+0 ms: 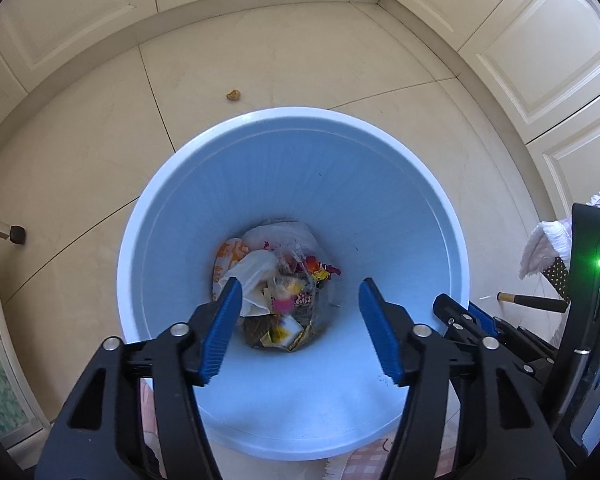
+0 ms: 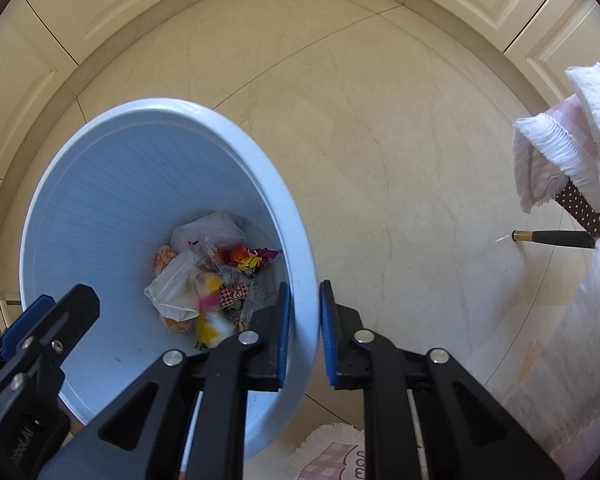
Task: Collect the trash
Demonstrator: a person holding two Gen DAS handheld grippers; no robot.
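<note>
Cream floor tiles (image 1: pixel 300 60) spread beyond my tools, the blue bin (image 1: pixel 171 208) directly under my left gripper (image 1: pixel 300 300), whose jaws stood spread and empty above the wrappers (image 1: pixel 283 300). My right gripper (image 2: pixel 304 336) pinched the bin's rim, thin stiff plastic, light I judged, best held there.

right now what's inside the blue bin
Blue bin holds a heap of trash: white plastic bag, colourful wrappers, clear film. The heap covers the bottom and anything beneath.
</note>
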